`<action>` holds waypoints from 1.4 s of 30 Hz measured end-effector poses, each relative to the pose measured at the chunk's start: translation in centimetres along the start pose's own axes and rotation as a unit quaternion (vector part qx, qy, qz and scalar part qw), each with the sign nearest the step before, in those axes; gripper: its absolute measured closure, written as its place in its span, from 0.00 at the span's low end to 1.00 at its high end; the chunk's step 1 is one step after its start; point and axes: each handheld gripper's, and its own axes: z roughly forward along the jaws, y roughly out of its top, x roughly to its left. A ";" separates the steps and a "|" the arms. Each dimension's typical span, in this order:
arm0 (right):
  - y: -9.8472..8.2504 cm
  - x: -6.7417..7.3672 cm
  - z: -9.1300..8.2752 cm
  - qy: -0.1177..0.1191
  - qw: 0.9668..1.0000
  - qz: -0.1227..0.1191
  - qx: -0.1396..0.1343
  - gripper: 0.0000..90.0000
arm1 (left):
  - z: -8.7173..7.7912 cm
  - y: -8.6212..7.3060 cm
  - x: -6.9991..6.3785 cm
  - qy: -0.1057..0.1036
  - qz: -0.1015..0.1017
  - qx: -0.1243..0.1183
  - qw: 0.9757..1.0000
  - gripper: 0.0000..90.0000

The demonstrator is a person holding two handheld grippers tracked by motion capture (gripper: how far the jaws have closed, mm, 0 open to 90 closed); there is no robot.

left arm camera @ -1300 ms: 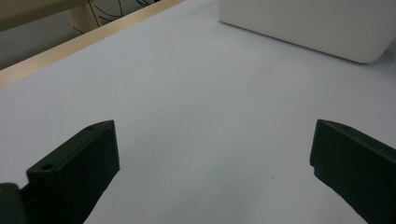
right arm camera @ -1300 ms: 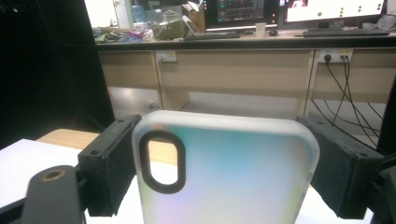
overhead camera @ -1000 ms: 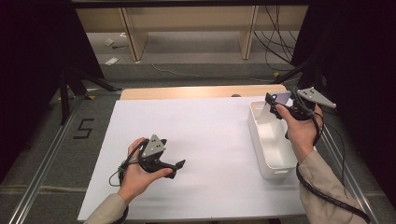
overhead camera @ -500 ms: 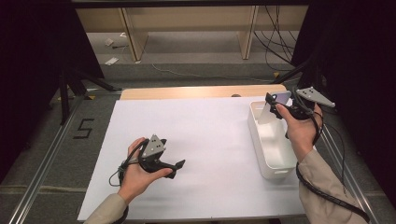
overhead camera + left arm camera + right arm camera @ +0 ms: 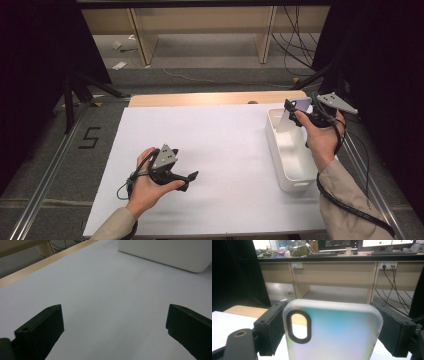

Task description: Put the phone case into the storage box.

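A frosted, iridescent phone case [image 5: 332,332] with an oval camera cutout stands between the black jaws of my right gripper [image 5: 332,330], which press on its two long edges. In the high view that right gripper [image 5: 295,111] holds the phone case [image 5: 290,115] above the far end of a white bin [image 5: 285,165] at the table's right side. My left gripper [image 5: 190,179] rests low over the white table sheet [image 5: 210,145] at the front left, jaws wide apart. In its own view, the left gripper [image 5: 113,322] has nothing between its fingers [image 5: 42,327].
The white bin's side wall [image 5: 165,252] lies ahead of the left gripper. A wooden table edge [image 5: 210,98] runs along the far side of the sheet. Beyond it stand wooden shelf legs and cables on the floor. Metal rails flank the table.
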 end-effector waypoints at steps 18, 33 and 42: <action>0.0 -0.3 0.7 -0.005 1.000 0.000 0.003 0.20 | -0.1 0.1 0.0 0.000 -0.001 -0.003 1.000 0.01; -0.3 -0.7 1.2 -0.009 1.000 0.004 0.010 0.20 | -0.1 0.1 0.0 0.001 0.000 -0.004 1.000 0.01; -0.4 -0.5 1.7 -0.008 1.000 0.004 0.012 0.20 | -0.1 0.2 0.0 0.000 -0.001 -0.005 1.000 0.01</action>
